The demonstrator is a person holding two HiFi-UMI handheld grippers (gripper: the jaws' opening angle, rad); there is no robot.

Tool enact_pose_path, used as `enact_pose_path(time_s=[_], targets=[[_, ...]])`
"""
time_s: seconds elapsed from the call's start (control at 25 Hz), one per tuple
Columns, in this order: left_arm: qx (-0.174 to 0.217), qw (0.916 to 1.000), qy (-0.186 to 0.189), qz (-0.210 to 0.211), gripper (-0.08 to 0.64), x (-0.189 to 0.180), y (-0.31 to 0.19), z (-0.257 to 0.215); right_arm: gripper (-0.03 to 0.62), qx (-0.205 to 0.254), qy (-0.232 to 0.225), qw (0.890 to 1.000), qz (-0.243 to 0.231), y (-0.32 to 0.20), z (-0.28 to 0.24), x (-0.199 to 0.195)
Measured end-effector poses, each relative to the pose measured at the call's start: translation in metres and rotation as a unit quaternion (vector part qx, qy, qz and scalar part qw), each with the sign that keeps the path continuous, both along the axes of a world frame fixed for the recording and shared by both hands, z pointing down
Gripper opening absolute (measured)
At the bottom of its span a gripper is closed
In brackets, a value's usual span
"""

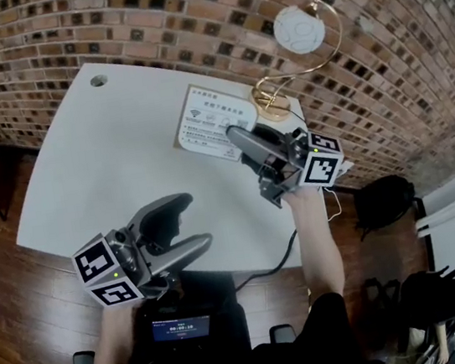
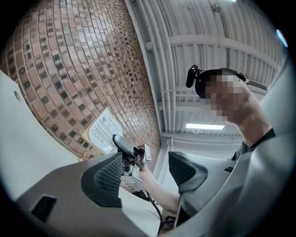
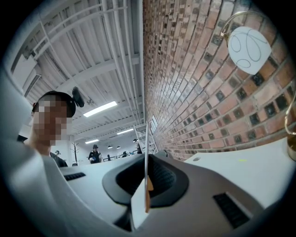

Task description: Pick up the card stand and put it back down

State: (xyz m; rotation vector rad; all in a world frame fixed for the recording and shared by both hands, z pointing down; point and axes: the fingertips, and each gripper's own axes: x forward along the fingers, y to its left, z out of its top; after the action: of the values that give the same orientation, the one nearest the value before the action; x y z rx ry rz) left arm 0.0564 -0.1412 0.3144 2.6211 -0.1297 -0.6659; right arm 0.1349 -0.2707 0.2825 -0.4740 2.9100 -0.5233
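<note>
Against the brick wall (image 1: 144,20), at the surface's (image 1: 121,150) far edge, the right hand-held gripper (image 1: 243,142) clamps the card stand (image 1: 210,124), edge-on in its own view (image 3: 146,176), while the left hand-held gripper (image 1: 196,220) hangs open, empty, by the near edge.

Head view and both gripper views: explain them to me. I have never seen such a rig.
A person holds a two-jaw gripper in each hand. The head view looks down from a camera on the head; each gripper view looks along one gripper's jaws. On the white table stands a disc on a gold wire. The right gripper is shut on the card stand, seen edge-on in its view. The left gripper is open and empty.
</note>
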Motion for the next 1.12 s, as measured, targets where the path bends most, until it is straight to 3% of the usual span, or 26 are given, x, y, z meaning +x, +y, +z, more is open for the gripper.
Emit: enact_pose_path(time_s=[1.12], targets=[[-0.018,0.9996,0.003,-0.021,0.304,-0.003,-0.062,0.013,0.029,-0.006,0.002,1.000,-0.023,-0.113,0.036,0.018]])
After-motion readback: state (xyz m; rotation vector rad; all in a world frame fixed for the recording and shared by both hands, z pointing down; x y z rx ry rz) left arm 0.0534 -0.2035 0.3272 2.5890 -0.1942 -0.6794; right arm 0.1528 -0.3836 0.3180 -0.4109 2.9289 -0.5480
